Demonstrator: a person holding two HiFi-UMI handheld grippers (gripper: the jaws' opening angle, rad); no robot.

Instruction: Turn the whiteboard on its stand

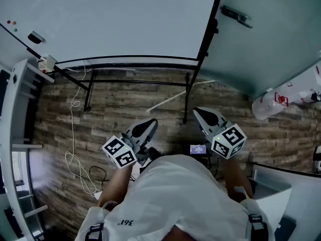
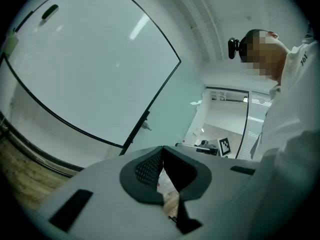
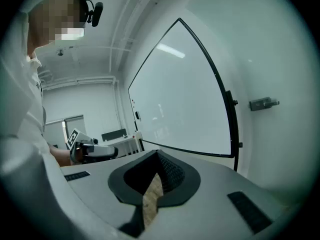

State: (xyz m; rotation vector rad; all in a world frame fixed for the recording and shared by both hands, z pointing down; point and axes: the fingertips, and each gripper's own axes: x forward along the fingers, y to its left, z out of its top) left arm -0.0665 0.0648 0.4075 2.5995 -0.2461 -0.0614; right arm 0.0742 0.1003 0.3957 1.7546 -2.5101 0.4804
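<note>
With your left gripper (image 1: pixel 148 124) and right gripper (image 1: pixel 199 112) closed and empty, open up and grip the large black-framed white whiteboard (image 1: pixel 115 19) at twelve o'clock squarely by its edge.

The whiteboard (image 1: pixel 115 19), across the upper left of the head view, has a smooth, glossy white face that mirrors the ceiling lights. Its thin black frame and the black tubular stand (image 1: pixel 89 87) beneath look like painted metal. The floor (image 1: pixel 150 97) is matt wood-grain planking in brown and grey, rough-looking. A white cable (image 1: pixel 75 134) lying on it looks like smooth plastic. The left gripper (image 1: pixel 149 123) and right gripper (image 1: pixel 199 111) have matt grey plastic shells, and their pads (image 2: pixel 145 166) are dark and finely ribbed. The person's shirt (image 1: pixel 175 195) is white cloth. At the right edge a bag (image 1: pixel 281 102) is crinkled, translucent plastic.
</note>
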